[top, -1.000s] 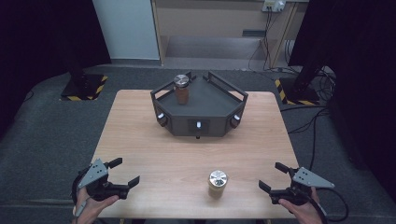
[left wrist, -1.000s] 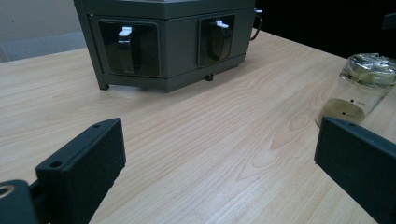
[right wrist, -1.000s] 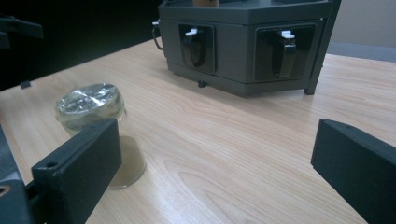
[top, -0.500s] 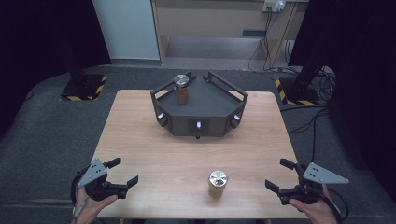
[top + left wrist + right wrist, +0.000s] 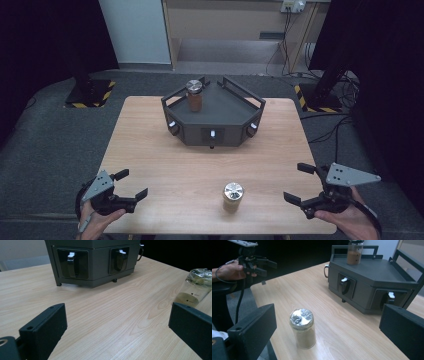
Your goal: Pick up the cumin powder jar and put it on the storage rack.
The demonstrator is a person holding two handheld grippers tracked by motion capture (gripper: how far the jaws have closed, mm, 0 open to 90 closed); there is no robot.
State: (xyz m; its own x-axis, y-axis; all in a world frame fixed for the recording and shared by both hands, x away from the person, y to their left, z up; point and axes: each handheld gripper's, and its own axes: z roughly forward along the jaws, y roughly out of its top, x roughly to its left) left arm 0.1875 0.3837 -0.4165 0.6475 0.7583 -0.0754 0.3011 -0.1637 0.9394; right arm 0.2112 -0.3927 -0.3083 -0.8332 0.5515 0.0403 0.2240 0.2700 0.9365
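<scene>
While jar (image 5: 233, 197) stands lidded, label unreadable, grippers apart.

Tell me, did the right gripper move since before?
Yes. The right gripper has slid outward, away from the silver-lidded jar, and now hangs past the table's right edge, jaws open.

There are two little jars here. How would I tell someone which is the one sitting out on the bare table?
Start at the wooden table, with its dark angular stand at the far middle. Come toward the near edge: the jar on the tabletop stands upright there, alone, nearer the right hand-held gripper. Its filling is pale tan under a shiny silver lid, while the other jar holds darker brown and sits on the stand.
</scene>
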